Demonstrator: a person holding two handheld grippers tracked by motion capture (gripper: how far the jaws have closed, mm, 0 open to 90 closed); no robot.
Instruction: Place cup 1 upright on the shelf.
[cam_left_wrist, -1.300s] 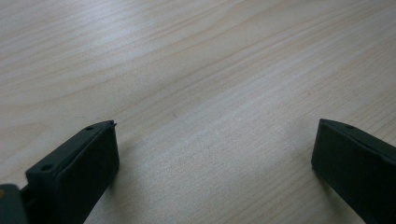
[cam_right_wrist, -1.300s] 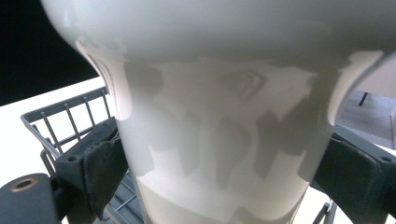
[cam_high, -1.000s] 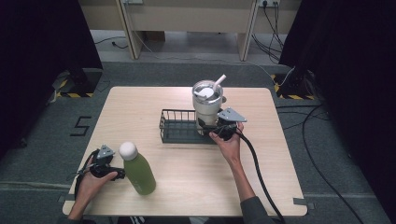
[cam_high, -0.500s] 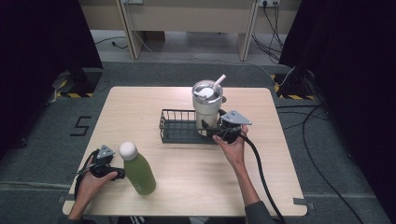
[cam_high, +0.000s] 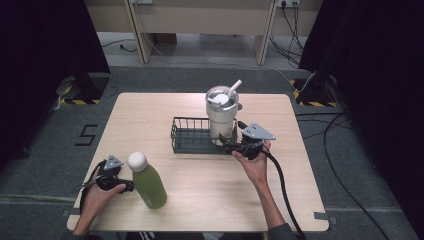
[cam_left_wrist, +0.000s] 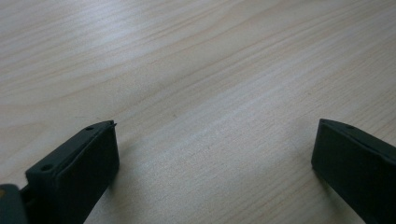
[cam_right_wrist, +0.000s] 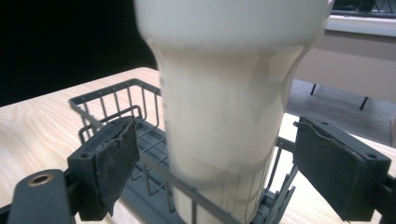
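**Right jaws spread beside the tumbler, left jaws wide over bare wood**

Your right gripper (cam_high: 231, 145) sits at the near right end of the wire basket (cam_high: 192, 136), its jaws spread wide and gripping nothing. In the right gripper view the cream tumbler (cam_right_wrist: 224, 98) rises between the two black pads (cam_right_wrist: 114, 156), with a clear gap on each side, so neither pad touches it. The tumbler stands upright inside the basket, at its right end, with the basket's rim wires crossing in front of its base. From the high view you can see the tumbler's clear lid (cam_high: 221, 96) with a white straw (cam_high: 234, 87) leaning up and to the right.

Your left gripper (cam_high: 112, 176) rests low at the near left corner of the table (cam_high: 150, 110), held in your left hand (cam_high: 95, 195). Its jaws are also wide apart and hold nothing; the left gripper view looks down between them onto plain light wood grain.

Just beside the left gripper, to its right, a green bottle (cam_high: 148, 182) with a round white cap (cam_high: 136, 160) stands upright, well apart from the basket and tumbler
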